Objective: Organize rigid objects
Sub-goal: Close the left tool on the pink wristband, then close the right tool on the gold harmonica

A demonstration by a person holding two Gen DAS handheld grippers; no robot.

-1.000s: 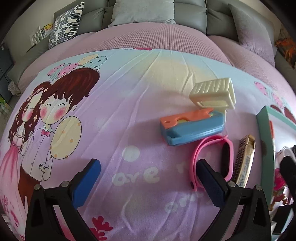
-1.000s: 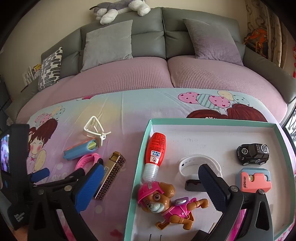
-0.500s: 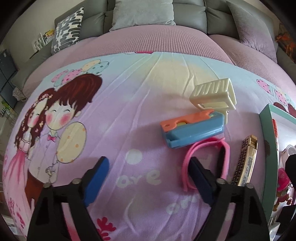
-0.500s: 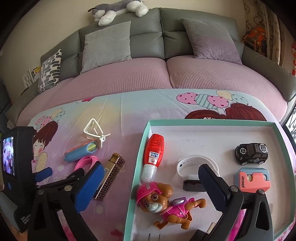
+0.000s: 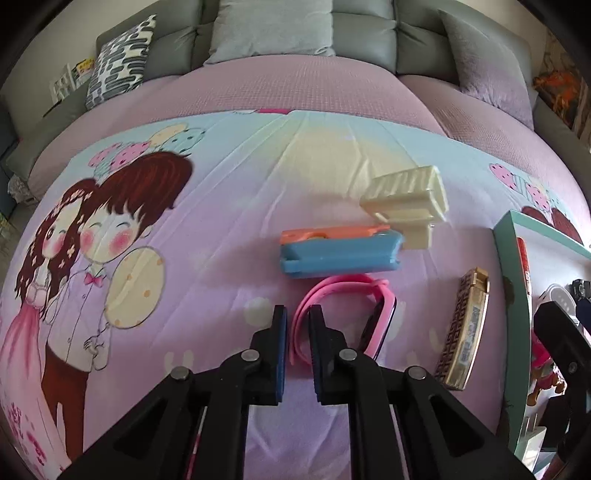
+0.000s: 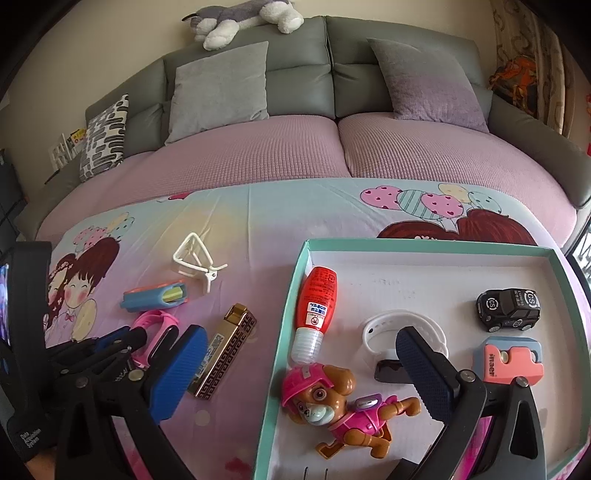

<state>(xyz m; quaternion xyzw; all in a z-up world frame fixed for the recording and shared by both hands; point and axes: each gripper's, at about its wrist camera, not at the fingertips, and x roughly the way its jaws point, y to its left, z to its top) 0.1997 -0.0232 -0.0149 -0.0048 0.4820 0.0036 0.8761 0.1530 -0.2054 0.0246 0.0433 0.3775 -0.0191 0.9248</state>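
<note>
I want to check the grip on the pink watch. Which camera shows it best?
The left wrist view: the pink watch lies close, its strap between the left claw. In the right wrist view it is small and partly hidden.

Left gripper [image 5: 297, 325] has just closed, pinching a pink watch strap [image 5: 345, 291]; blue case [image 5: 340, 256] at twelve o'clock.

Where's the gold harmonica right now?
The gold harmonica lies on the printed sheet, between the pink watch and the teal tray's left wall.

Grey sofa [image 6: 295, 74], plush dog [image 6: 243, 20] on top, patterned cushion [image 5: 120, 61].
</note>
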